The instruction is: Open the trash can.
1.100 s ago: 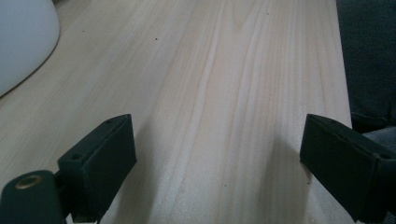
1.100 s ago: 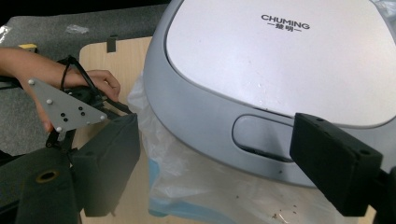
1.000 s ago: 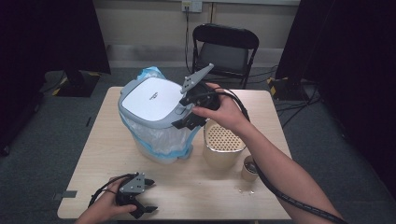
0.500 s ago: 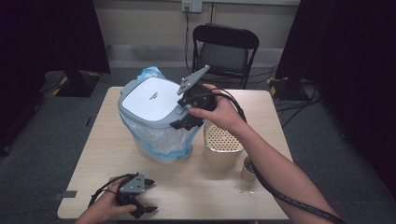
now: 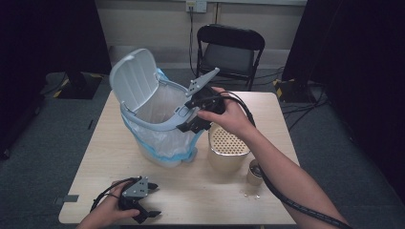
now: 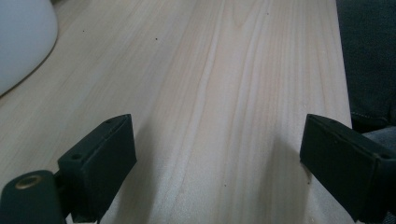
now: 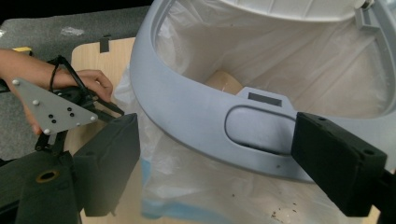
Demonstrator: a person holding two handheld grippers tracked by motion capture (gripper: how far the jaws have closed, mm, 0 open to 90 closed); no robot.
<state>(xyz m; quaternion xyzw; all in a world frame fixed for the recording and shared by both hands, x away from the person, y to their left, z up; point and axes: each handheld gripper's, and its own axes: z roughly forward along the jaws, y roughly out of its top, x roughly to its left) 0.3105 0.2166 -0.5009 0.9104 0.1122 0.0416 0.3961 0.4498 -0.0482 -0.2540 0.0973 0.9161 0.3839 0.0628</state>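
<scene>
A pale grey bin [image 5: 157,125] lined with a clear and blue bag stands at the table's middle left. Its lid [image 5: 131,78] stands open, tipped back at the far left. My right gripper [image 5: 185,119] is open at the bin's front rim. In the right gripper view its jaws [image 7: 215,163] straddle the rim's latch recess [image 7: 259,128], and a tan object [image 7: 225,81] lies inside the bag. My left gripper [image 5: 153,200] rests open near the table's front left edge, with bare wood between its fingers [image 6: 100,163].
A tan perforated canister [image 5: 229,148] stands right of the bin, with a small jar [image 5: 254,174] in front of it and crumbs nearby. A black folding chair [image 5: 229,47] stands beyond the table. The table's front edge [image 5: 191,222] is close to the left gripper.
The bin's lid has swung from closed to fully open. My right gripper stayed at the front rim, slightly lower. The left gripper has not moved.
</scene>
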